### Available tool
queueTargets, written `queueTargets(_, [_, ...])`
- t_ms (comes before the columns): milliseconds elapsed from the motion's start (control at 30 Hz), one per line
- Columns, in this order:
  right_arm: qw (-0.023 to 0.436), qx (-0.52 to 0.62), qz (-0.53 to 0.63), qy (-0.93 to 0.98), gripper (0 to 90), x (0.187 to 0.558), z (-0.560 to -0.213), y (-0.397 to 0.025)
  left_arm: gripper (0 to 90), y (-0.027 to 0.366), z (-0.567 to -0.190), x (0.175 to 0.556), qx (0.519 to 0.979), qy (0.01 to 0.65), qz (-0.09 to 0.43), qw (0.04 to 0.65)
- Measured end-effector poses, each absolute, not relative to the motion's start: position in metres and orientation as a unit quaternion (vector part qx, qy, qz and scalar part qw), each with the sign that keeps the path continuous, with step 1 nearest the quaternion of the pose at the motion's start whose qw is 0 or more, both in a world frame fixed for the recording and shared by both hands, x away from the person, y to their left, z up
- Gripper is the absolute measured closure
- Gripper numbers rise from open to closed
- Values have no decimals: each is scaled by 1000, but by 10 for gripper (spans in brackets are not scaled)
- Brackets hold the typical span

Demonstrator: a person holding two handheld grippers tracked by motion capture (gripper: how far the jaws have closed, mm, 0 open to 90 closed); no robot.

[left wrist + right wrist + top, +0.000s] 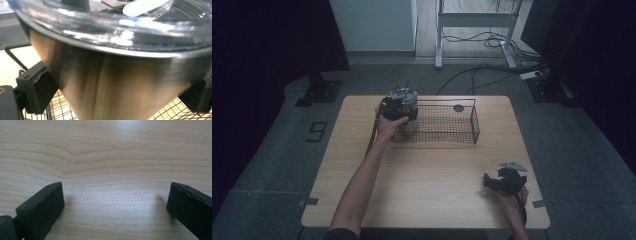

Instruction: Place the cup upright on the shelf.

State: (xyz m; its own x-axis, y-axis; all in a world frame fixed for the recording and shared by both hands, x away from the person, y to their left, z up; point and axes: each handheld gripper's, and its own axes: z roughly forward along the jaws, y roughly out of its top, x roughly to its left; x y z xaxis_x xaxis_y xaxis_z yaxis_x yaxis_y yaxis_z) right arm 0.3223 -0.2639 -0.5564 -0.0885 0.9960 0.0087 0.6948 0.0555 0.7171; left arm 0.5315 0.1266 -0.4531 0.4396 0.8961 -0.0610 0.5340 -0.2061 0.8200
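Observation:
A shiny steel pot [404, 102] with a clear glass lid [112, 25] stands upright at the left end of a black wire basket [447, 125]. My left gripper [398, 114] is shut on the pot's wall [120, 82], one jaw pressing on each side. The basket's mesh [60, 110] runs under the pot; whether the pot rests on it I cannot tell. My right gripper [492, 181] lies low over the bare wood at the table's front right, open, with nothing between its fingers [42, 207].
A small dark round object [458, 108] sits at the basket's back edge. The wooden table [427, 185] has free room in its front half. Beyond it are a metal frame's legs [439, 50] and loose cables [492, 42] on the floor.

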Motion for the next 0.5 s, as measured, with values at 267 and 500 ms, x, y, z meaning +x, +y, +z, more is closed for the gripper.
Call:
queueTargets(267, [260, 623, 290, 678, 8, 322, -556, -264, 42, 125, -462, 532, 746, 483, 218, 403])
queueTargets(500, [260, 623, 290, 678, 8, 322, -556, -264, 42, 123, -470, 532, 746, 486, 218, 400])
